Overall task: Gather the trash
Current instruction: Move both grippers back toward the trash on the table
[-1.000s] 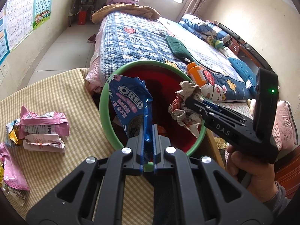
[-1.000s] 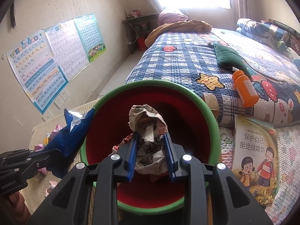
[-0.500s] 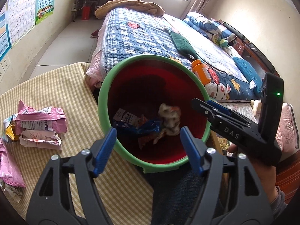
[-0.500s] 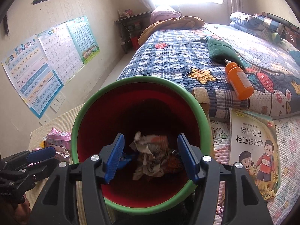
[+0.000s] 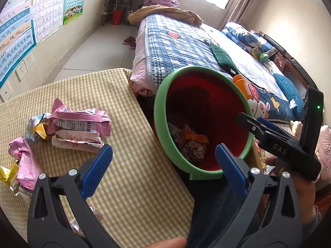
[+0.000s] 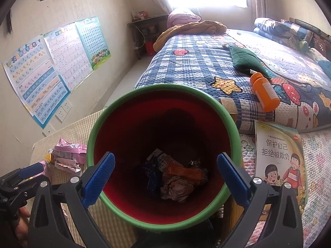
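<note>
A red bin with a green rim [image 5: 160, 107] [image 6: 91, 144] stands beside the table's edge. Inside it lie a crumpled paper ball [image 5: 193, 150] [image 6: 175, 188], an orange wrapper [image 6: 184, 171] and a blue Oreo wrapper [image 6: 152, 177]. My left gripper [image 5: 163, 165] is open and empty above the table edge next to the bin. My right gripper [image 6: 165, 171] is open and empty above the bin's mouth; it also shows in the left wrist view [image 5: 266, 128]. Pink and white wrappers [image 5: 78, 128] [image 6: 68, 155] lie on the checked tablecloth [image 5: 124, 144] at the left.
A bed with a blue patchwork quilt [image 6: 196, 66] lies behind the bin, with an orange bottle [image 6: 264, 92] and a green pouch [image 6: 246, 60] on it. A children's book [image 6: 279, 157] lies at the right. Posters [image 6: 41, 70] hang on the left wall.
Both grippers opened and let go: the Oreo wrapper and the crumpled paper dropped into the bin. My left gripper has shifted left toward the table.
</note>
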`<state>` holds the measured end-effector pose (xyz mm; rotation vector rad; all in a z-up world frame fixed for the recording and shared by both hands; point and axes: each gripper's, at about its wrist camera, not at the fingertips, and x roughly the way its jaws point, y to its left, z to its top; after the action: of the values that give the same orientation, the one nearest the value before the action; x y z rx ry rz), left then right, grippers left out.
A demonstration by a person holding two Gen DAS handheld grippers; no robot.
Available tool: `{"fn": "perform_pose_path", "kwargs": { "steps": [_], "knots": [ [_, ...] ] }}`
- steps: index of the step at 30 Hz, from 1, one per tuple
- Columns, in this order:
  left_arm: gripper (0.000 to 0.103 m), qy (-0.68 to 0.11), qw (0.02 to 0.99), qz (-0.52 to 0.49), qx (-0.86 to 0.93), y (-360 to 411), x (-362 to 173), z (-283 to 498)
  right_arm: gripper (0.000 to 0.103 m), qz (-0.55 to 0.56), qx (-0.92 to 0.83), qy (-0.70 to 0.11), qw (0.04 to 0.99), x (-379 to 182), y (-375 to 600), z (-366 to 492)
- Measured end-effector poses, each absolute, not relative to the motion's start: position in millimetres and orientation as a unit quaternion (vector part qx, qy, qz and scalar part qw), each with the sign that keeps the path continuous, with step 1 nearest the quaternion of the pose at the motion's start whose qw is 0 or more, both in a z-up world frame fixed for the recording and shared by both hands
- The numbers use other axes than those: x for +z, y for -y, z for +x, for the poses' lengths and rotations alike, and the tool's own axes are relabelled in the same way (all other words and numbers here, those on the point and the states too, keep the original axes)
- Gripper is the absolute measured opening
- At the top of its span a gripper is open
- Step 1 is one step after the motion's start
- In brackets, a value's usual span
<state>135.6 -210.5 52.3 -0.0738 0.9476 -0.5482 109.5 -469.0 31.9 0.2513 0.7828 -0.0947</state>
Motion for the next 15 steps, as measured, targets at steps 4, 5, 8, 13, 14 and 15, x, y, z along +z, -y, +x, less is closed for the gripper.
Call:
{"fn": "perform_pose_path", "kwargs": {
  "steps": [4,5,8,13,14,15],
  "knots": [
    [0.097,-0.447,0.859,-0.048,-0.243,187.5,54.5,131.5,0.096,0.112,-0.028,-0.382,0.917,35.4,449.0,111.0],
    [0.097,-0.447,0.861,-0.051,-0.238,181.0,54.6,130.8,0.096,0.109,-0.021,-0.383,0.917,36.0,442.8,111.7],
    [0.097,-0.447,0.864,-0.058,-0.222,161.3,53.7,126.5,0.096,0.099,-0.004,-0.386,0.917,36.8,424.5,114.0],
    [0.097,-0.45,0.87,-0.068,-0.191,123.8,49.7,118.7,0.096,0.084,0.022,-0.389,0.917,39.0,394.3,117.9],
    [0.097,-0.45,0.871,-0.071,-0.184,116.3,49.4,117.1,0.096,0.082,0.026,-0.389,0.917,39.1,389.1,118.5],
    [0.097,-0.45,0.872,-0.074,-0.176,108.2,48.7,115.7,0.096,0.079,0.031,-0.389,0.917,39.0,383.4,119.3]
  ]
}}
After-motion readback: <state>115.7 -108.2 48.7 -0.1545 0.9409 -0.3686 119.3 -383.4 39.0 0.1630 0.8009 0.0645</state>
